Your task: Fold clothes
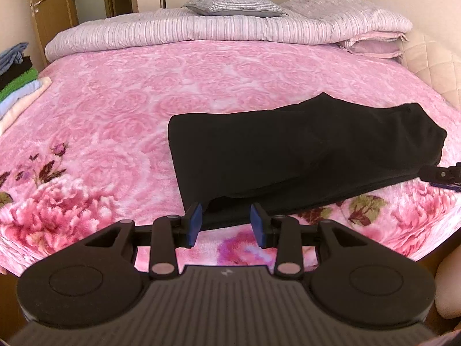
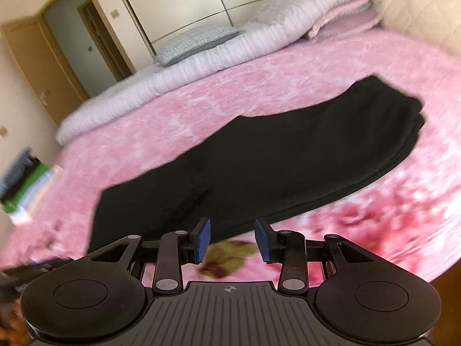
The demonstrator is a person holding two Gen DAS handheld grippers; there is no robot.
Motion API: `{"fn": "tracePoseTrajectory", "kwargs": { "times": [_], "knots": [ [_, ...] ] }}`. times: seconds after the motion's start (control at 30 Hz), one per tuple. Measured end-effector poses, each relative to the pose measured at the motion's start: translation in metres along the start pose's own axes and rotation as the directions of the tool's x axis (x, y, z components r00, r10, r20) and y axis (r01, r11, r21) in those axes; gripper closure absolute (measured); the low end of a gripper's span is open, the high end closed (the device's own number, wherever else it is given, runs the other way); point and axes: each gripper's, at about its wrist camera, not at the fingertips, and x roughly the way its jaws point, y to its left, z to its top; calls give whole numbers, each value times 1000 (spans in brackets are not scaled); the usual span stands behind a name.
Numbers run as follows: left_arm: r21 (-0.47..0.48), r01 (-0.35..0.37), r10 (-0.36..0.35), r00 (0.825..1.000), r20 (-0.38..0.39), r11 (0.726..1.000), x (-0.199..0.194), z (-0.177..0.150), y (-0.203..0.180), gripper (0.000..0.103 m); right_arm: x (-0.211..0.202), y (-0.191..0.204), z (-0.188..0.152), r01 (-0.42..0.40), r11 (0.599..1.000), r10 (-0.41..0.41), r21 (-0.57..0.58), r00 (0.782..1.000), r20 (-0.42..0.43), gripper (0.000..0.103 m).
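Black garment (image 1: 302,155): folded into long flat strip, lying on pink floral blanket (image 1: 115,109) of bed, right of centre, near edge toward 6 o'clock.
Left claw (image 1: 226,221): jaws apart, nothing pinched, blue pads (image 1: 196,225) just over garment's near corner.
Right claw (image 2: 232,239): jaws apart, empty, above garment's near edge; view blurred.
Stack of folded clothes (image 1: 17,83): at 9 o'clock on bed edge.
Grey pillow (image 1: 234,4): at 12 o'clock, atop striped quilt (image 1: 173,31).
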Motion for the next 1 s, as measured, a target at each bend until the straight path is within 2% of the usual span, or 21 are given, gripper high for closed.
{"fn": "tracePoseTrajectory", "kwargs": {
  "times": [0.17,0.23,0.33,0.4,0.43,0.57,0.77,1.0],
  "knots": [
    [-42,19,-20,1000,-17,999,18,3,17,70,31,-14,6,-160,971,172,178,984,-53,65],
    [-50,40,-41,999,-15,998,26,6,21,70,46,-20,10,-214,943,233,256,971,-49,65],
    [-59,70,-72,997,-19,996,41,12,27,70,74,-30,18,-294,874,338,386,940,-50,65],
    [-67,87,-88,996,-21,994,50,16,30,70,93,-32,23,-296,859,355,418,932,-68,65],
    [-72,96,-98,995,-20,993,56,18,32,70,102,-33,26,-296,852,363,432,929,-78,65],
    [-89,123,-125,992,-19,988,75,27,39,70,135,-34,35,-252,853,334,457,936,-107,65],
    [-103,130,-133,991,-18,986,95,36,49,70,164,-29,38,-189,888,271,420,952,-144,65],
    [-133,125,-129,991,-20,983,105,42,58,70,179,-12,35,-173,923,237,343,960,-152,65]
  ]
}}
